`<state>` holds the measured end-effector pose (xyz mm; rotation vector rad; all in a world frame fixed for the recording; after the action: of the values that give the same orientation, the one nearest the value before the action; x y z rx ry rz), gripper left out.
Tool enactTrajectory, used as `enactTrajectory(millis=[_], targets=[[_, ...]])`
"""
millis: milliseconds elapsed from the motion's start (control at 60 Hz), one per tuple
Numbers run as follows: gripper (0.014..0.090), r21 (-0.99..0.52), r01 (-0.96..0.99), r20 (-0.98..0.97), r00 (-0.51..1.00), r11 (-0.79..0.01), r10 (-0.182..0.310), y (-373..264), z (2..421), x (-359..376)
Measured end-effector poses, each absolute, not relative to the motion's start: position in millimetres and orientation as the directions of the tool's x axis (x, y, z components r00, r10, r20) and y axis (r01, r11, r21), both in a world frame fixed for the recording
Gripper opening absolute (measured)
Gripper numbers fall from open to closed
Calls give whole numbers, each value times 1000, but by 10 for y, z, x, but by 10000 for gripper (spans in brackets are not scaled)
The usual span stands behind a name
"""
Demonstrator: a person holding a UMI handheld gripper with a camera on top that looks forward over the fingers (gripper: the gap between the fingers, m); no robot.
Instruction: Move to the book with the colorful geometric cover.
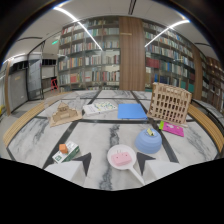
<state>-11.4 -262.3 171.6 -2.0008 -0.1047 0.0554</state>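
The hand-held gripper (113,161) is released: its two dark fingertips (84,161) are spread apart above the marble tabletop (100,137), and neither presses on any object. Between the fingertips rests a white dish (121,157) carrying a pink block (120,159); a white handle extends from the dish toward the near edge. Just beyond the right fingertip lies a round blue object (148,142) with a small yellow piece (149,132) on top. Beside the left fingertip lies a green and white packet (66,152) with a small orange item (63,148) on it. The book with the colorful geometric cover (100,107) lies flat at the far part of the tabletop, well beyond the fingers and slightly left of their centre line; its cover is pale with small coloured shapes, and finer detail cannot be resolved. Immediately to its right lies a plain blue book (132,111). To its left is a light wooden model (65,114) on a flat base. To the right of the blue book stands a wooden lattice crate (170,103), tilted, with a pink flat item (174,130) just in front of it. A light wooden rim (22,123) runs along the tabletop edges. Behind the tabletop, tall bookshelves (90,55) filled with books cover the wall, divided by a wooden panel (131,52), with strip lights (80,22) on the ceiling.
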Motion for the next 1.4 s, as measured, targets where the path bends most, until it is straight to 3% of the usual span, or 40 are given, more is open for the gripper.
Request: enactTrajectory(millis=[250, 467, 700, 950, 1183, 1400], targets=[[862, -906, 66, 22, 994, -418, 108, -2699, 1791, -221], [862, -904, 100, 57, 992, -415, 113, -2253, 1808, -453], [859, -901, 89, 38, 991, -425, 126, -897, 1699, -936], [862, -902, 93, 52, 993, -421, 109, 793, 1303, -1338], [865, -895, 101, 63, 993, -434, 100, 1788, 1028, -1512], [863, -872, 100, 57, 993, -480, 104, 2270, 757, -1567]])
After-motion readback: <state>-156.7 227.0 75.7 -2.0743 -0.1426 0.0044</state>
